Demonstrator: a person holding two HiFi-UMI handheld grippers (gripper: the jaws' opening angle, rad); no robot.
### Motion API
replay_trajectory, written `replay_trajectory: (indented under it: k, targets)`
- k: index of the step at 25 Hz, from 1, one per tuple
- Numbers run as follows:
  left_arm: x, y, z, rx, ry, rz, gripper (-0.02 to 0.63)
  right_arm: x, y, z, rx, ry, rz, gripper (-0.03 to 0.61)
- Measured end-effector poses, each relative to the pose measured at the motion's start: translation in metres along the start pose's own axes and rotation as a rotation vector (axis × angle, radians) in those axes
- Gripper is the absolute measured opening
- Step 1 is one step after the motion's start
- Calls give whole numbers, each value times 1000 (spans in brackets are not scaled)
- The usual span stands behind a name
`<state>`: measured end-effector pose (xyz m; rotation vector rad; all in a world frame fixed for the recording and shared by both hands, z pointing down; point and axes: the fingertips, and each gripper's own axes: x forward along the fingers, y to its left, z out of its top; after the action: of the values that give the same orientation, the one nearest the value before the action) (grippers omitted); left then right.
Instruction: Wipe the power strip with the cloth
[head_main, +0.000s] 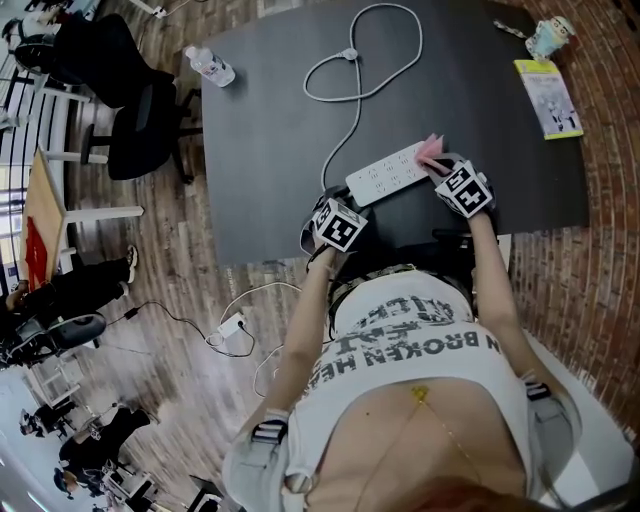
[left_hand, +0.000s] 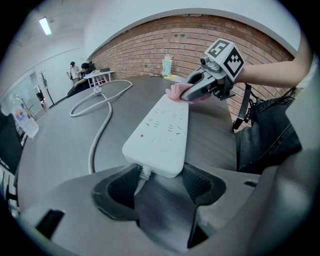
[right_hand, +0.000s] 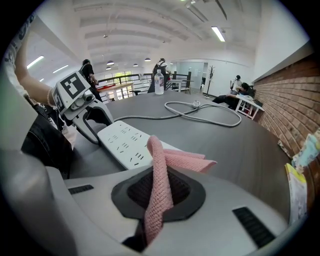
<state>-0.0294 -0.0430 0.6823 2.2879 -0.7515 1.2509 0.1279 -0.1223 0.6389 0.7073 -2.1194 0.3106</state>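
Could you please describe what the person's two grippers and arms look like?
The left gripper and right gripper have grey moulded bodies with black ribbed jaw pads. Each carries a white cube printed with black square markers. The arms are bare; the person wears a white printed T-shirt.

Dark tabletop (head_main: 270, 120), clear water bottle (head_main: 210, 66) near its far left corner, yellow leaflet (head_main: 548, 98) and small patterned cup (head_main: 549, 37) far right, black office chair (head_main: 140, 130) beside, white adapter (head_main: 231, 327) on wood floor (head_main: 190, 250), brick wall (left_hand: 165, 40).
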Motion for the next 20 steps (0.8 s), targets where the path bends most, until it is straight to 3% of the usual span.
replay_trajectory:
  k: [4, 7, 13, 15, 17, 20]
  targets:
    - [-10, -3, 5, 26, 0, -29, 264, -5, 5, 6, -55, 25, -2, 17]
    - [-30, 4, 10, 38, -29, -4, 264, -16, 10, 26, -61, -49, 11, 17]
    - [-68, 12, 46, 49, -179, 65, 234, -44, 31, 55, -118, -134, 47, 17]
    - [-77, 7, 62, 36, -256, 61, 172, -50, 38, 61, -110, -166, 53, 17]
    - [-90, 3, 77, -2, -337, 51, 56, -58, 45, 71, -84, -221, 64, 17]
    - [-107, -4, 99, -75, -461, 16, 13, -71, 54, 89, -64, -309, 73, 17]
